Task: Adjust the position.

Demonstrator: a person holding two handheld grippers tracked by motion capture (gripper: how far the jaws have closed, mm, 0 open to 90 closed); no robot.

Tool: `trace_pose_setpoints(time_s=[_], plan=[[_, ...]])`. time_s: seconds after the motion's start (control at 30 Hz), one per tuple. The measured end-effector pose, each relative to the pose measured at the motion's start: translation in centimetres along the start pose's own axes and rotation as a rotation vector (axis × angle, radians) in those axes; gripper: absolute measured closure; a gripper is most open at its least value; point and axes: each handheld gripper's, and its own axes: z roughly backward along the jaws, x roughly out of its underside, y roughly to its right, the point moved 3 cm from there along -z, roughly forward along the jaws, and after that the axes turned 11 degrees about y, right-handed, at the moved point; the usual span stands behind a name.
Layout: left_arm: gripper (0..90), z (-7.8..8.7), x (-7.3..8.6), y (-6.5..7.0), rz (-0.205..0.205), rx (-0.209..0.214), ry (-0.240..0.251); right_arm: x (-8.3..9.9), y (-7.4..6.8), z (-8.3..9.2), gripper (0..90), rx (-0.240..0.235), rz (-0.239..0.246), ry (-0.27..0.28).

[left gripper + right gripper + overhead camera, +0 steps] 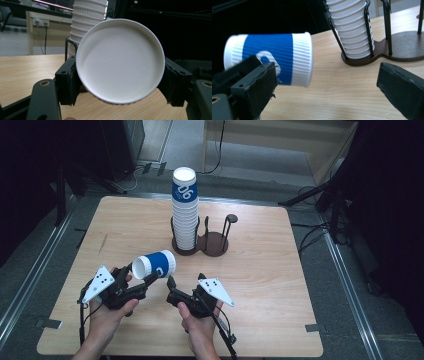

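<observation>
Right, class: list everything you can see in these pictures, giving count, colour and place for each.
Table: one, light wood, under everything.
Cup holder: one, dark brown base with black wire posts, table centre; two bays.
Cup stack: one, white ribbed cups, top one blue-banded, in the holder's left bay.
Single cup: one, blue and white, on its side above the table, gripped by the left claw.
Left claw: black, shut on the single cup.
Right claw: black, open, beside the cup.
Hands: two, bottom edge.

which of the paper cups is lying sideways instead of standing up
The single blue-and-white cup clamped in the left gripper, held on its side above the table. All the others stand nested in the stack on the dark holder.
</observation>
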Motion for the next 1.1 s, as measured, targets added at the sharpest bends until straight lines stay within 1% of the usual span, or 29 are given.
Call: trace_pose_setpoints(time_s=[0.07, 0.13, 0.17, 0.23, 0.3, 0.37, 0.47, 0.53, 0.6, 0.67, 0.7, 0.73, 0.77, 0.9, 0.93, 1.0, 1.1], plan=[[28.7, -0.1, 0.1, 0.1, 0.005, 0.008, 0.001, -0.1, -0.2, -0.2, 3.2, 0.002, -0.038, -0.006], [28.8, -0.1, 0.3, 0.2, 0.007, 0.015, 0.003, -0.2, -0.3, -0.4, 2.0, 0.006, -0.069, 0.0], [28.8, -0.1, 0.3, 0.2, 0.001, 0.018, 0.002, -0.3, -0.3, -0.5, 2.0, 0.01, -0.082, -0.001], [28.8, -0.2, 0.4, 0.2, 0.003, 0.018, 0.006, -0.3, -0.4, -0.6, 2.0, 0.024, -0.112, 0.002], [28.8, -0.2, 0.4, 0.2, 0.0, 0.018, 0.009, -0.4, -0.5, -0.7, 2.0, 0.033, -0.161, 0.001], [28.8, -0.2, 0.5, 0.3, -0.003, 0.022, 0.013, -0.4, -0.5, -0.9, 2.0, 0.031, -0.221, 0.0], [28.8, -0.2, 0.5, 0.4, -0.012, 0.026, 0.019, -0.4, -0.6, -1.1, 2.0, 0.034, -0.314, -0.016], [28.8, -0.2, 0.6, 0.5, -0.013, 0.031, 0.021, -0.3, -0.6, -1.3, 2.1, 0.036, -0.367, -0.024], [28.8, -0.3, 0.7, 0.6, -0.022, 0.033, 0.024, -0.2, -0.7, -1.4, 2.1, 0.038, -0.395, -0.029], [28.8, -0.3, 0.8, 0.7, -0.024, 0.033, 0.029, -0.2, -0.8, -1.4, 2.1, 0.04, -0.447, -0.044], [28.8, -0.3, 0.8, 0.7, -0.027, 0.035, 0.032, -0.1, -0.8, -1.4, 2.1, 0.042, -0.465, -0.048], [28.8, -0.3, 0.9, 0.7, -0.029, 0.037, 0.031, -0.1, -0.8, -1.4, 2.1, 0.041, -0.504, -0.054], [28.8, -0.4, 0.9, 0.7, -0.029, 0.038, 0.031, -0.1, -0.8, -1.5, 2.1, 0.038, -0.525, -0.055], [28.8, -0.4, 1.2, 0.9, -0.037, 0.046, 0.039, -0.1, -0.6, -1.4, 2.1, 0.041, -0.656, -0.076], [28.8, -0.4, 1.2, 0.9, -0.045, 0.05, 0.036, -0.2, -0.5, -1.4, 2.1, 0.04, -0.675, -0.078], [28.8, -0.5, 1.3, 1.0, -0.045, 0.052, 0.045, -0.1, -0.5, -1.4, 2.1, 0.049, -0.723, -0.094], [28.8, -0.5, 1.3, 1.1, -0.054, 0.055, 0.048, 0.0, -0.4, -1.5, 2.1, 0.054, -0.779, -0.115]])
